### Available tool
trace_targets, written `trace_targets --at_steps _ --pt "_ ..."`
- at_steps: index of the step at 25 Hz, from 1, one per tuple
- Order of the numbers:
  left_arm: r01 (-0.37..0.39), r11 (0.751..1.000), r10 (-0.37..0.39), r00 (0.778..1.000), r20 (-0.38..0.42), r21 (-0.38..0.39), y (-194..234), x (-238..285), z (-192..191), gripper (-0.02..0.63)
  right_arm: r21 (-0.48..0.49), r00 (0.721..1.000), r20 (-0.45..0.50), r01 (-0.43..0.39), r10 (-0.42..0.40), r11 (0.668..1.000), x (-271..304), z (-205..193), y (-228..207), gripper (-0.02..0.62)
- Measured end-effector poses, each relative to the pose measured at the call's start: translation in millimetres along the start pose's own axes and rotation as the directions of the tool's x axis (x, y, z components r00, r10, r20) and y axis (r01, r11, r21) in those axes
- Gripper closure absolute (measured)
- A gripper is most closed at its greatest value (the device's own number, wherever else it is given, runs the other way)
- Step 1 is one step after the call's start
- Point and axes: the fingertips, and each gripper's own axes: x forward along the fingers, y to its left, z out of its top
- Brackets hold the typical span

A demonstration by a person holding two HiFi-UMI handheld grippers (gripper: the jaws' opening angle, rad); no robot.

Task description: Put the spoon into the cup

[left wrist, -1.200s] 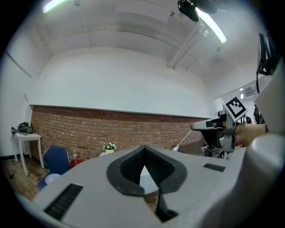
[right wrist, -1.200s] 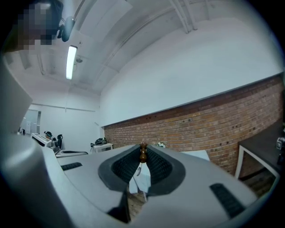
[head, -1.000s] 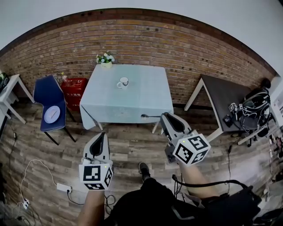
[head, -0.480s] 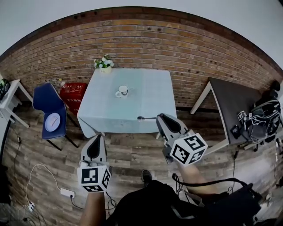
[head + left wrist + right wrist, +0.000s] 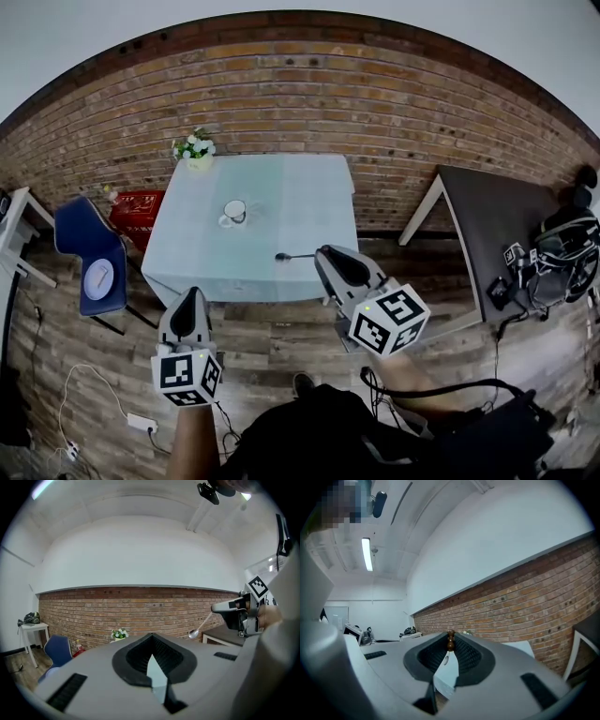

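Pale blue-green cloth covers the table [image 5: 309, 197] that stands against the brick wall.

**Head view.** The cup [image 5: 234, 212] stands upright on the left half of the cloth. The spoon [image 5: 292, 255] is well apart from it. It juts level from the right gripper [image 5: 323, 254], bowl to the left, and is seen against the cloth near the table's front edge. The left gripper [image 5: 189, 298] hangs short of the table, over the wooden floor. A flower pot [image 5: 195, 150] sits at the far left corner.

**Left gripper view.** The jaws meet at their tips with nothing between them. The spoon slants down from the other gripper at the right of the picture.

**Right gripper view.** The jaws are clamped on the spoon's handle, whose brown end stands up between the tips.

**Doing the step well (judgement).** The carry to the cup is not yet finished.
- Keep the clamp firm.
- Bring the spoon's bowl above the cup's mouth, then tilt it downward.
- Lower it inside the rim before letting go.
- A knock on the rim could tip the cup, so the free left gripper might steady it.
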Motion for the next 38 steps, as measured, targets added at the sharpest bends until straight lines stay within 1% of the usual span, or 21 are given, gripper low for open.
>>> trace_targets --at_steps 5,10,12,15,18,28,34,38 --pt "-0.002 1.000 0.002 1.000 -0.020 0.013 -12 26 -1 0.598 0.027 0.999 0.003 -0.036 0.036 0.999 17 -3 -27 0.541" --pt "-0.007 0.999 0.009 0.999 -0.037 0.045 -8 41 -1 0.598 0.050 0.999 -0.007 -0.043 0.044 0.998 44 -9 -42 0.543" --pt "-0.005 0.999 0.007 0.999 -0.034 0.039 -4 47 -3 0.598 0.055 0.999 -0.021 -0.038 0.039 0.998 55 -13 -47 0.542" --pt "0.017 0.999 -0.016 1.000 -0.020 0.029 2 56 -7 0.598 0.069 0.999 -0.031 -0.027 0.029 0.997 73 -17 -54 0.543" --pt "0.034 0.999 -0.033 0.999 -0.026 0.034 13 72 -13 0.598 0.066 0.999 -0.024 -0.022 0.024 0.998 94 -15 -57 0.541" --pt "0.100 0.995 -0.099 0.994 -0.046 0.016 68 130 -25 0.598 0.056 0.998 -0.061 0.023 -0.020 0.998 181 -20 -64 0.541" --pt "0.108 0.994 -0.107 0.994 -0.020 0.022 107 161 -26 0.598 0.043 0.992 -0.109 0.072 -0.066 0.996 237 -33 -76 0.541" --pt "0.153 0.988 -0.153 0.987 -0.051 0.002 125 178 -32 0.598 0.040 0.985 -0.142 0.103 -0.097 0.994 272 -43 -83 0.541"
